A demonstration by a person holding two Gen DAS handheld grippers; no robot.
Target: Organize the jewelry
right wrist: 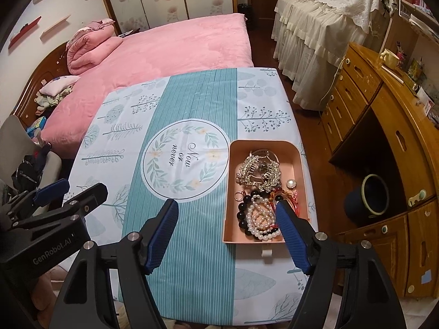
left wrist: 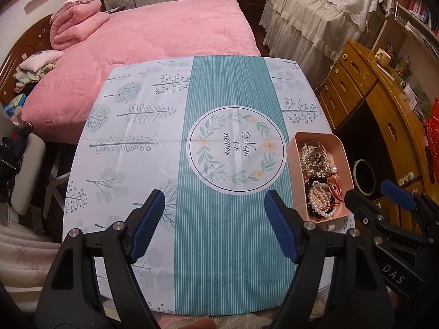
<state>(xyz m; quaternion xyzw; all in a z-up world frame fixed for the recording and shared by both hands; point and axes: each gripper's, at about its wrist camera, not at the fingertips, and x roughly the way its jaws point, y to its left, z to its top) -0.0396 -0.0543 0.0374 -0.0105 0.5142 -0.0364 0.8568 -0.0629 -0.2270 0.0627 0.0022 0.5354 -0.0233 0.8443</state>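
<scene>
From my seat, the desk (right wrist: 192,246) sits in front of me with the bed (right wrist: 178,49) right behind its far edge. A folded quilt (right wrist: 90,46) lies on the bed's left end, near the headboard. The tray (right wrist: 297,161) rests on the right part of the desk, close to the near edge, with the jewelry (right wrist: 260,192) piled inside it. My right claw (right wrist: 227,211) hangs over the tray's near-left corner; my left claw (left wrist: 215,200) is over the desk's middle, left of the tray. A cabinet of drawers (right wrist: 356,87) stands to the right of the desk, and a draped stand (right wrist: 323,27) sits behind that.
</scene>
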